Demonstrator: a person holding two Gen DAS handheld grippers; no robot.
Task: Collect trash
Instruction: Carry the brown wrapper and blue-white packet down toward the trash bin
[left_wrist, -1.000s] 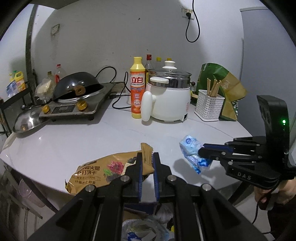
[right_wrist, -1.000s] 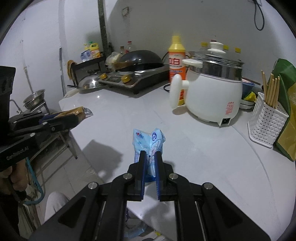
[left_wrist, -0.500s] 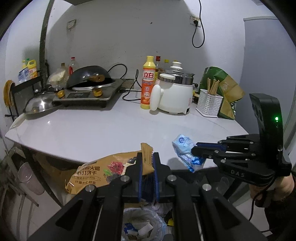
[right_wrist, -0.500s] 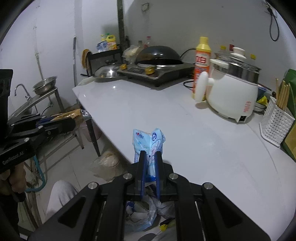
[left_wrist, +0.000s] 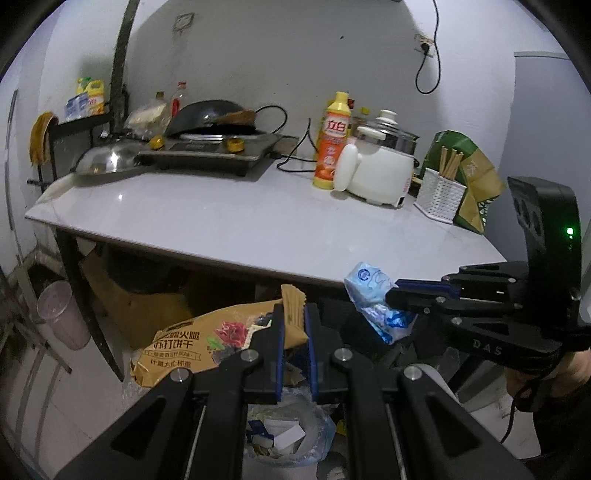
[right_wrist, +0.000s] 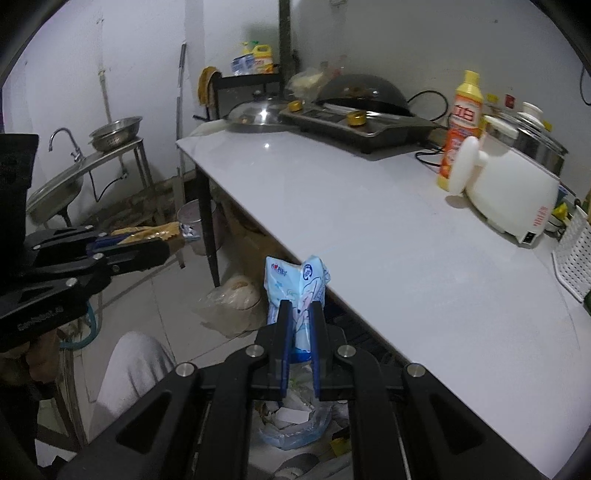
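Desk carries only kitchenware at its far side; both pieces of trash are held off its near edge, above the bin on the floor, placed for dropping. Left gripper pinches the biscuit bag by one corner. Right gripper clamps the blue packet upright.

White table carries cooker, bottle, perhaps stove.
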